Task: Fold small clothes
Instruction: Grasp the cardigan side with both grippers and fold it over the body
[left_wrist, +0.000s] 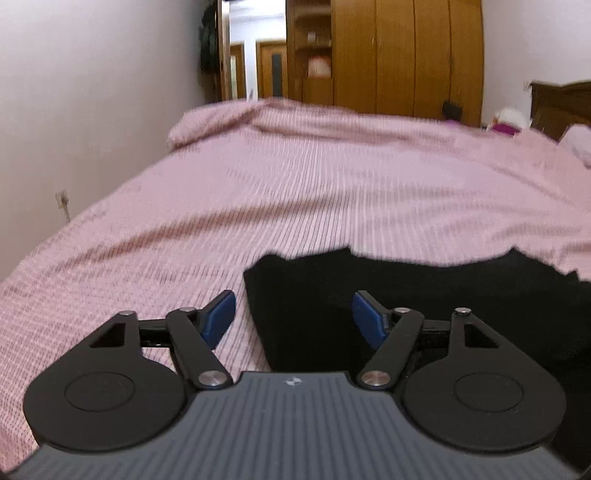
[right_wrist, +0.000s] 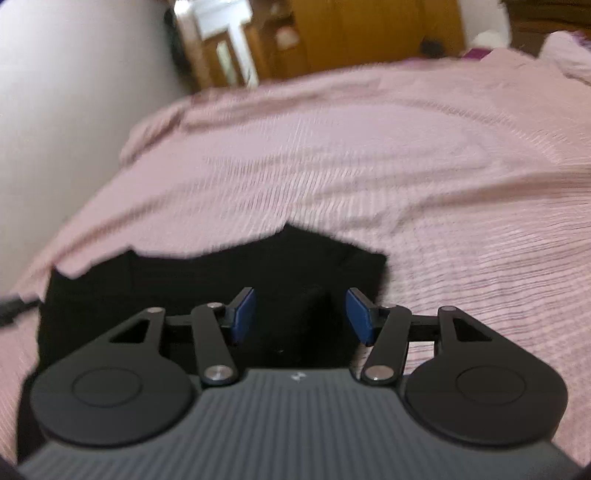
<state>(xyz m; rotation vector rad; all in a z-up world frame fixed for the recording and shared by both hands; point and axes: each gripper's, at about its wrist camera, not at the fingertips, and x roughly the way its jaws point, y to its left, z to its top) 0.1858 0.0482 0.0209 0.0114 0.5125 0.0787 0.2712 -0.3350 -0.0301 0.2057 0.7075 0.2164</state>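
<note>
Your left gripper (left_wrist: 293, 317) hangs over the near left corner of the black garment (left_wrist: 424, 291), which lies flat on the pink bedspread (left_wrist: 295, 184). Its jaws stand well apart with nothing clamped: the left blue pad (left_wrist: 219, 317) is over bare bedspread just outside the cloth's left edge, and the right pad (left_wrist: 367, 319) is over the black fabric. The edge of the garment runs down between the two pads, but neither pad presses on it.

Your right gripper (right_wrist: 301, 315) sits over the right part of the same garment (right_wrist: 207, 284). Its jaws are also parted, about halfway, and hold nothing. The left pad (right_wrist: 243, 314) is over black cloth; the right pad (right_wrist: 360, 317) is near the cloth's right edge, with pink bedspread (right_wrist: 369, 166) showing just beyond it. Whether the pads touch the fabric below, you cannot tell from this view, which is blurred.

The garment's far edge is uneven, with a raised point near the middle. Behind the bed stand a wooden wardrobe (left_wrist: 406, 55) and a white wall (left_wrist: 92, 92).
</note>
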